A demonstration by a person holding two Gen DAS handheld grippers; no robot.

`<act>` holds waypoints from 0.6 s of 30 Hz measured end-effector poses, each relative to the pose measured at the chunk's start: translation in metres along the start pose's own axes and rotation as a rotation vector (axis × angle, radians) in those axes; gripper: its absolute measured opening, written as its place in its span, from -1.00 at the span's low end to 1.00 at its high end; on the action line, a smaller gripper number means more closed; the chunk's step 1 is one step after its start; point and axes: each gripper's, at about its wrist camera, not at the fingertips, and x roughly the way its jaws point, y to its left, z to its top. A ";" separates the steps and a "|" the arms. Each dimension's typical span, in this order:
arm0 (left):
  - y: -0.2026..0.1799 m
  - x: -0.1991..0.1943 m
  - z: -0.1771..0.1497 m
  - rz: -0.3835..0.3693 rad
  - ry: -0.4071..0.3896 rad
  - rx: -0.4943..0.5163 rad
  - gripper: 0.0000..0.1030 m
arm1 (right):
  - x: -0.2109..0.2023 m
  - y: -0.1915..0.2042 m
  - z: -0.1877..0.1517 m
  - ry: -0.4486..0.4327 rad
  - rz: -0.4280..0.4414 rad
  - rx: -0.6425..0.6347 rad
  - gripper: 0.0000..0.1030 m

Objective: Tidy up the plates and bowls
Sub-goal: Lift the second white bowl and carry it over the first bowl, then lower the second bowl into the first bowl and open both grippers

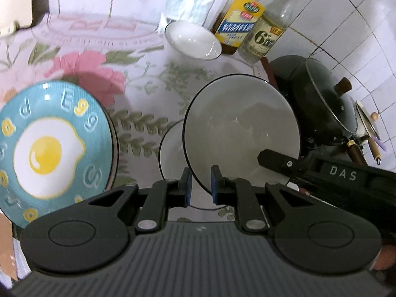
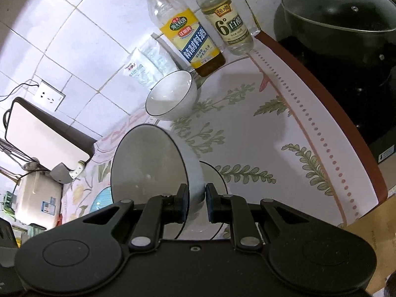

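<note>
The large bowl [image 1: 237, 133] is held tilted above the table [image 1: 148, 86], its wall clamped by the right claw [image 2: 196, 203]. It is judged to be bound for the bowl beneath [image 1: 170, 153]. 1 small bowl [image 1: 193, 40] at the far side is left unstacked.

The left claw [image 1: 201, 188] is closed around the large bowl's rim, but a real grip cannot be told. The egg plate [image 1: 54, 148] is shown in full only in the left view, and the clamped wall only in the right view.

The left gripper [image 1: 201, 185] is matte black, with blue pads on its two fingers, silver rivets at the linkage pivots and a round disc at each side above a ribbed grey housing. The right gripper [image 2: 197, 204] has the same build; its side carries white "DAS" lettering and a silver screw.
</note>
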 end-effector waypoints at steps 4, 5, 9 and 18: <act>0.001 0.001 -0.004 0.022 -0.001 0.006 -0.73 | 0.004 0.006 -0.006 -0.003 -0.040 -0.058 -0.63; 0.001 0.001 -0.005 0.028 0.001 0.007 -0.73 | 0.005 0.008 -0.009 -0.007 -0.054 -0.081 -0.63; 0.002 0.000 -0.007 0.048 0.007 0.013 -0.73 | 0.007 0.010 -0.023 -0.041 -0.066 -0.130 -0.63; 0.002 0.006 -0.008 0.059 0.035 0.003 -0.72 | 0.011 0.017 -0.028 -0.069 -0.091 -0.246 -0.64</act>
